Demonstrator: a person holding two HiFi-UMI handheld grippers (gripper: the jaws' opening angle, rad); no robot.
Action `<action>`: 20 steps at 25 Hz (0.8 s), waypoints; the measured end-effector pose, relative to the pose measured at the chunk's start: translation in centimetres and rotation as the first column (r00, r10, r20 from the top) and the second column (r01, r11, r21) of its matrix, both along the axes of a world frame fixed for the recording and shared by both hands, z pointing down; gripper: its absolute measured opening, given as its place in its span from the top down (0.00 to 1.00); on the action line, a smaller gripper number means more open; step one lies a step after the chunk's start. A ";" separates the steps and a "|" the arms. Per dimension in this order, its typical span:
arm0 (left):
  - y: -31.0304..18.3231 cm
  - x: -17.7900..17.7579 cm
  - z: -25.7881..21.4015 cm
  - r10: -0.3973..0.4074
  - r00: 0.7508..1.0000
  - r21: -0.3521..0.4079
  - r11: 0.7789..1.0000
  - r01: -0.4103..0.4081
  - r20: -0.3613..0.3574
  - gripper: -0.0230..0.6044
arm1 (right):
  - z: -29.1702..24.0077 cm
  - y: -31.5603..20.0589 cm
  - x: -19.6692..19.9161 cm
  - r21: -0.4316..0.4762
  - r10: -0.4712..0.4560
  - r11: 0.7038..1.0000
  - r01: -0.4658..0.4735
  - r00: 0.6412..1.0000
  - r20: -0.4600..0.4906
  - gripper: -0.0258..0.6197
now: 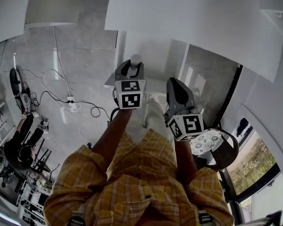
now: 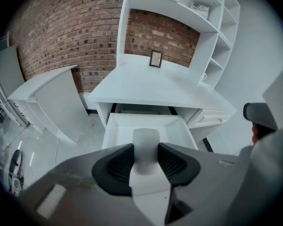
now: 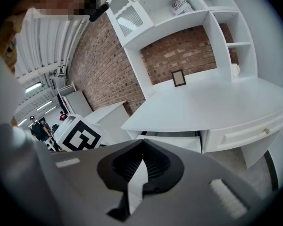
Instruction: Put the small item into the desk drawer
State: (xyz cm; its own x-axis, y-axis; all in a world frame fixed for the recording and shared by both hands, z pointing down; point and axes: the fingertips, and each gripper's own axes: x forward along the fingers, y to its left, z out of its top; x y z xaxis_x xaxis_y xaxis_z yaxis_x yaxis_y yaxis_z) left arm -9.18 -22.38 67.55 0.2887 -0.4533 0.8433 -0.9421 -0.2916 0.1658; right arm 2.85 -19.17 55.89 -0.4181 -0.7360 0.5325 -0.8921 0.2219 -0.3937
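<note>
Pinching the small white item (image 2: pixel 146 136) between their dark ribbed pads, the left tongs (image 2: pixel 146 149) stand spread fairly wide, with one pad pressed on each side of it. The item's rounded top sticks out past the jaw tips. In the left gripper view it is held in the air in front of the drawer (image 2: pixel 114 126), clear of it. The drawer is pulled out from under the white table (image 2: pixel 151 86), and its pale bottom shows behind the item. The right tongs (image 3: pixel 142 142) are pressed together tip to tip and empty, held just beside the left ones. A second drawer (image 3: pixel 247 133) with a small knob sits closed to the right of the open one. A picture frame (image 2: pixel 155 59) stands at the back of the table.
</note>
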 end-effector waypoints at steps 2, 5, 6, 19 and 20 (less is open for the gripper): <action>-0.2 0.2 1.0 -0.007 1.000 -0.023 1.000 0.006 -0.006 0.69 | 0.4 0.0 0.1 -0.009 0.006 1.000 -0.006 1.000 -0.001 0.98; -0.5 0.4 2.4 -0.008 1.000 -0.061 0.998 0.008 -0.005 0.69 | 1.0 -0.2 0.3 -0.019 0.012 1.000 -0.012 1.000 -0.001 0.98; -0.6 0.5 2.8 -0.005 1.000 -0.073 0.997 0.005 -0.003 0.69 | 1.1 -0.2 0.4 -0.022 0.015 1.000 -0.015 1.000 -0.001 0.98; -1.0 2.1 8.1 0.011 1.000 -0.183 0.983 -0.012 -0.007 0.69 | 2.8 0.0 1.0 -0.062 0.026 0.998 -0.026 1.000 -0.001 0.98; -1.0 2.1 8.5 0.010 1.000 -0.193 0.981 -0.011 -0.008 0.69 | 2.8 -0.1 1.0 -0.063 0.027 0.998 -0.027 1.000 -0.002 0.98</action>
